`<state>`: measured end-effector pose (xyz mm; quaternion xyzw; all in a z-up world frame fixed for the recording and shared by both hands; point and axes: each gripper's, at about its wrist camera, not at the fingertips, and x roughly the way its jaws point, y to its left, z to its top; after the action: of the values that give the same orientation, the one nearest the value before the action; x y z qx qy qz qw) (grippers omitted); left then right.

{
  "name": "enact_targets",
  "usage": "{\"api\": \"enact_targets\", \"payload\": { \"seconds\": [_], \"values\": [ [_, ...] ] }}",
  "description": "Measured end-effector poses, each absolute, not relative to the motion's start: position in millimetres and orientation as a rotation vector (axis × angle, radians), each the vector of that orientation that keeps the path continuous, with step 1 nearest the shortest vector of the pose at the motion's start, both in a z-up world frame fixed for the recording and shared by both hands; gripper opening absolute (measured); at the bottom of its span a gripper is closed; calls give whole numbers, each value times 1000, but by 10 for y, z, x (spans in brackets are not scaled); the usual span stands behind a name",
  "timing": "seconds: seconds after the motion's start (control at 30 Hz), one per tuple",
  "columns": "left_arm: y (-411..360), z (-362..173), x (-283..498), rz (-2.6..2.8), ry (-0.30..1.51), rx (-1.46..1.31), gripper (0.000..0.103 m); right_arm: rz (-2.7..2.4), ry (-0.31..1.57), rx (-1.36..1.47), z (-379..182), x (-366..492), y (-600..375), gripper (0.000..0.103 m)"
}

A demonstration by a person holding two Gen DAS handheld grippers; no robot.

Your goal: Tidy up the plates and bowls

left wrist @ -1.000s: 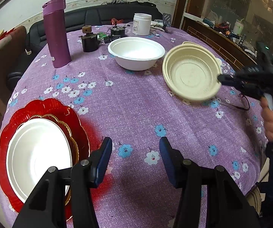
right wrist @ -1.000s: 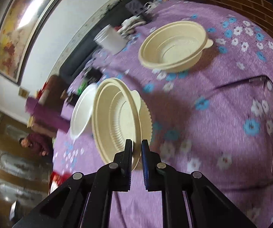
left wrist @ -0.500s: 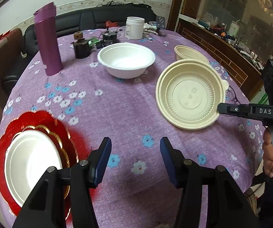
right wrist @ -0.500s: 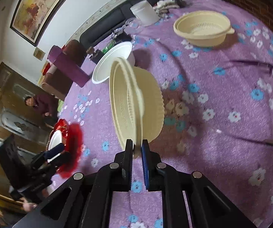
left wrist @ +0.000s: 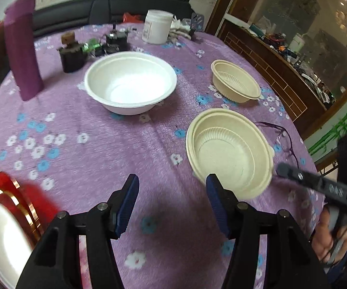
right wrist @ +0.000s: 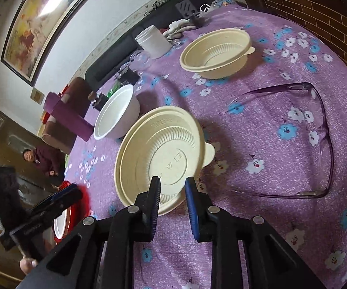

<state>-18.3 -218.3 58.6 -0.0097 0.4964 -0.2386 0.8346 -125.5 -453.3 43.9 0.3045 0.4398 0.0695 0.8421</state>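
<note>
Three bowls stand on the purple flowered tablecloth [left wrist: 115, 159]: a large cream bowl [right wrist: 160, 154], a smaller cream bowl [right wrist: 215, 53] and a white bowl [left wrist: 130, 82]. The large cream bowl lies just ahead of the right gripper [right wrist: 172, 193], its near rim between the blue-padded fingers; the jaws stand narrowly apart and are opening, and the pads do not press on the rim. The smaller cream bowl sits well beyond it, ahead and to the right. The white bowl is ahead and to the left, beside a tall purple flask [left wrist: 22, 53]. A pair of clear purple glasses [right wrist: 318, 130] lies on the cloth to the right of the right gripper's fingers, close to the large cream bowl.

The left gripper [left wrist: 172, 207] hovers over bare cloth, its jaws about half apart and opening, with nothing between them. To its left, one white plate [left wrist: 2, 243] rests on a red plate with gold edging [left wrist: 9, 192]; both are cut off by the picture's edge and partly hidden behind the gripper's body. How many gold-rimmed layers lie between them cannot be told.

Farther ahead stand one white jar [left wrist: 157, 29], a dark stoppered pot [left wrist: 71, 53] and a cluster of small dark items too blurred to identify.
</note>
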Motion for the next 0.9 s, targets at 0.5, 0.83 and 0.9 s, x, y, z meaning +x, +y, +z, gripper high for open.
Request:
{"api": "enact_targets", "payload": {
  "seconds": [0.5,0.83,0.9],
  "values": [
    [-2644,312,97,-536,1106,-21,23,162,911,675,360,-1209,-4562,19],
    [-2552,460,-285,-573,1060,28,23,221,922,651,417,-1218,-4370,12],
    [-2495,478,-347,-567,1055,30,23,243,926,641,452,-1240,-4283,12]
  ]
}}
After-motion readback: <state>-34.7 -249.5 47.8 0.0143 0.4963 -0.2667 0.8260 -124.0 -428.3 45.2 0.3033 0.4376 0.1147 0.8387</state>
